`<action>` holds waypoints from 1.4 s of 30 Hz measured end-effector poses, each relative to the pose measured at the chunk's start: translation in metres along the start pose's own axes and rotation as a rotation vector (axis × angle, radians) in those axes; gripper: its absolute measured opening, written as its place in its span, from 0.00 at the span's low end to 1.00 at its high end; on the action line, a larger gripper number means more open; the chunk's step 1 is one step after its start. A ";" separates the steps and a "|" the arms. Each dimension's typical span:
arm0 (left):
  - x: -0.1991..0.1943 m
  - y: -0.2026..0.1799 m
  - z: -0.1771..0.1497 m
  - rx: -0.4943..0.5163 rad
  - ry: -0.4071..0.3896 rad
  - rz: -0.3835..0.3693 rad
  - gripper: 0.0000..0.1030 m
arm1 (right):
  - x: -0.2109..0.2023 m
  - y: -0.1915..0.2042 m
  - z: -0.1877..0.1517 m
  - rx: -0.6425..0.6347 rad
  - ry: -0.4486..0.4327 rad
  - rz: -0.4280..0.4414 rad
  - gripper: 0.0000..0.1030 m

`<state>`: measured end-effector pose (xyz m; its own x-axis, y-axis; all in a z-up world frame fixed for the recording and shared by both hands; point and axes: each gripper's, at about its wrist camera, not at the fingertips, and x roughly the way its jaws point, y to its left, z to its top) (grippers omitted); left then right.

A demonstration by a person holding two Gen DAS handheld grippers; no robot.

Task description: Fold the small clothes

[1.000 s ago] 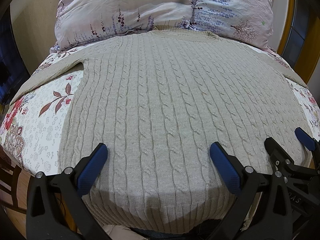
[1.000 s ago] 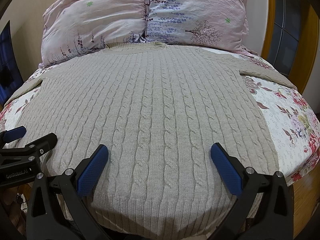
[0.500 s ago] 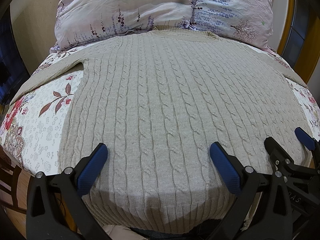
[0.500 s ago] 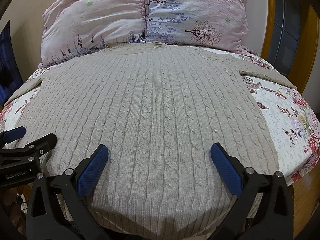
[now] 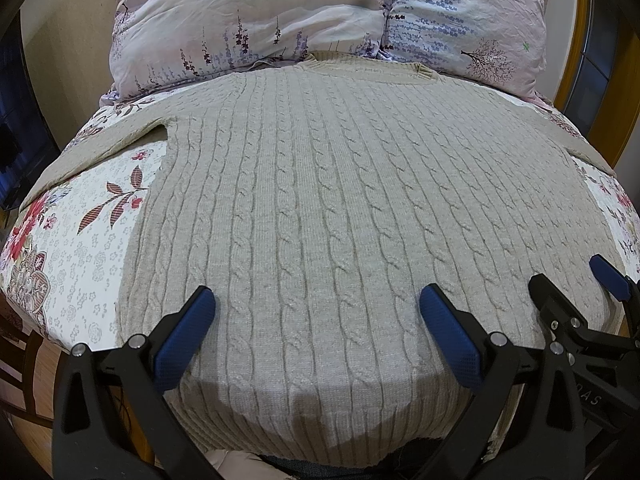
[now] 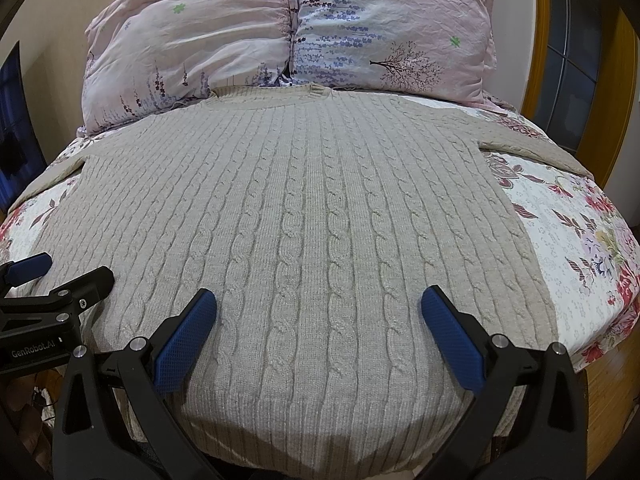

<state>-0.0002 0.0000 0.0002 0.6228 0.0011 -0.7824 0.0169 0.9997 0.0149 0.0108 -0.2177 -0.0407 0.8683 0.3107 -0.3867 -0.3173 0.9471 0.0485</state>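
A beige cable-knit sweater (image 5: 340,208) lies flat on the floral bedspread, collar toward the pillows, hem toward me; it also fills the right wrist view (image 6: 312,216). Its sleeves spread out to both sides. My left gripper (image 5: 318,312) is open and empty, hovering over the hem's left half. My right gripper (image 6: 318,312) is open and empty over the hem's right half. The right gripper also shows at the right edge of the left wrist view (image 5: 576,280), and the left gripper shows at the left edge of the right wrist view (image 6: 64,272).
Two pale floral pillows (image 6: 288,28) lie at the head of the bed behind the collar. The floral bedspread (image 5: 80,240) shows on both sides of the sweater. A wooden door frame (image 6: 616,92) stands at the right, and wooden floor (image 6: 612,400) lies below the bed edge.
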 end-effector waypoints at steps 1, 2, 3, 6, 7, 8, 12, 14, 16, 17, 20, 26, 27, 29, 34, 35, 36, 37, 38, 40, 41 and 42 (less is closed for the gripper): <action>0.000 0.000 0.000 0.000 0.000 0.000 0.98 | 0.000 0.000 0.000 0.000 0.000 0.000 0.99; 0.000 0.000 0.000 0.000 0.000 0.000 0.98 | 0.000 0.000 0.000 0.000 0.000 0.000 0.99; 0.000 0.000 0.000 0.000 0.000 0.000 0.98 | 0.000 0.000 0.000 0.000 0.000 0.000 0.99; 0.000 0.000 0.000 0.000 0.000 0.000 0.98 | 0.000 0.000 0.000 0.000 0.000 0.000 0.99; 0.000 0.000 0.000 0.000 0.000 0.000 0.98 | 0.000 0.000 0.000 0.000 0.000 0.000 0.99; 0.000 0.000 0.000 0.000 0.000 0.000 0.98 | 0.000 0.001 0.000 0.000 0.000 0.000 0.99; 0.000 0.000 0.000 0.000 0.001 0.000 0.98 | 0.001 0.003 0.000 -0.002 -0.001 0.001 0.99; 0.000 0.000 0.000 0.000 0.002 0.000 0.98 | 0.002 0.005 0.001 -0.005 -0.001 0.003 0.99; 0.000 0.000 0.000 0.001 0.006 -0.002 0.98 | 0.001 0.001 0.000 -0.010 -0.002 0.009 0.99; 0.001 0.000 0.001 0.002 0.007 -0.003 0.98 | 0.001 -0.001 0.000 -0.014 -0.002 0.014 0.99; 0.001 0.000 0.005 0.004 0.009 -0.004 0.98 | 0.004 -0.003 0.004 -0.026 -0.002 0.029 0.99; 0.001 -0.001 0.004 0.004 0.025 -0.002 0.98 | 0.003 -0.002 0.002 -0.054 -0.022 0.060 0.99; 0.001 -0.001 0.004 0.005 0.028 -0.002 0.98 | 0.003 -0.004 0.002 -0.059 -0.022 0.065 0.99; 0.002 -0.001 0.006 0.007 0.039 -0.001 0.98 | 0.004 -0.004 0.004 -0.066 -0.016 0.069 0.99; 0.004 -0.002 0.011 0.020 0.054 0.000 0.98 | 0.009 -0.006 0.012 -0.076 0.014 0.084 0.99; 0.005 -0.002 0.012 0.024 0.055 -0.001 0.98 | 0.009 -0.006 0.012 -0.077 0.015 0.088 0.99; 0.005 -0.003 0.014 0.030 0.056 -0.003 0.98 | 0.010 -0.007 0.014 -0.080 0.019 0.094 0.99; 0.006 -0.004 0.017 0.037 0.056 -0.007 0.98 | 0.011 -0.008 0.017 -0.082 0.022 0.103 0.99; 0.007 -0.004 0.019 0.040 0.053 -0.011 0.98 | 0.013 -0.009 0.020 -0.081 0.026 0.114 0.99; 0.007 -0.005 0.026 0.049 0.041 -0.017 0.98 | 0.016 -0.016 0.026 -0.062 0.036 0.134 0.99; 0.008 -0.006 0.029 0.055 0.033 -0.020 0.98 | 0.017 -0.020 0.029 -0.046 0.037 0.146 0.99; 0.008 -0.006 0.033 0.061 0.026 -0.021 0.98 | 0.018 -0.028 0.035 -0.011 0.033 0.153 0.99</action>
<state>0.0299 -0.0072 0.0145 0.6016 -0.0189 -0.7986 0.0782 0.9963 0.0353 0.0489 -0.2363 -0.0165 0.7962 0.4485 -0.4060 -0.4494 0.8878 0.0994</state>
